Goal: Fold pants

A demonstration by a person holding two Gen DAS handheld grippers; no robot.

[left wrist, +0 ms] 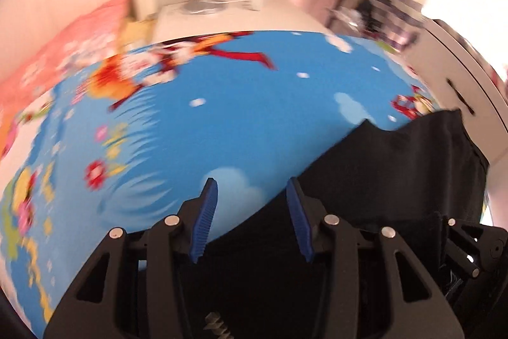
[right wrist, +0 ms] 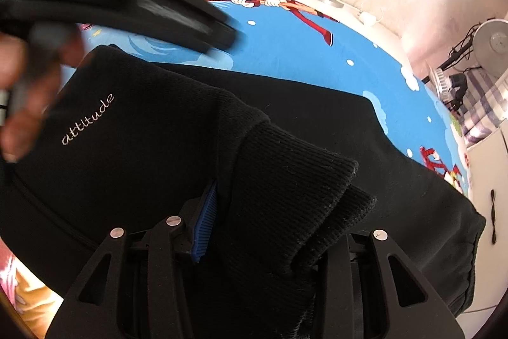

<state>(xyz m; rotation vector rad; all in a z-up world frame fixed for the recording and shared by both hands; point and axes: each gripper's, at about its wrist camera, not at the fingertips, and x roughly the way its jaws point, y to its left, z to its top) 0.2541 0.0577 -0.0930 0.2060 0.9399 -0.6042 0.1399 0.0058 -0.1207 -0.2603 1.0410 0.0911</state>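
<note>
The black pants (right wrist: 285,123) lie folded along the bed's (right wrist: 285,53) near edge. The right gripper (right wrist: 254,212) pinches their ribbed cuffs (right wrist: 301,196); the left gripper (left wrist: 252,212), fingers apart and empty, sits just left of them.

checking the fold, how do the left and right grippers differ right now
The left gripper has its jaws apart with nothing between them; the right gripper is closed on the ribbed cuff of the black pants. Both have blue pads and point down at the bed.
</note>
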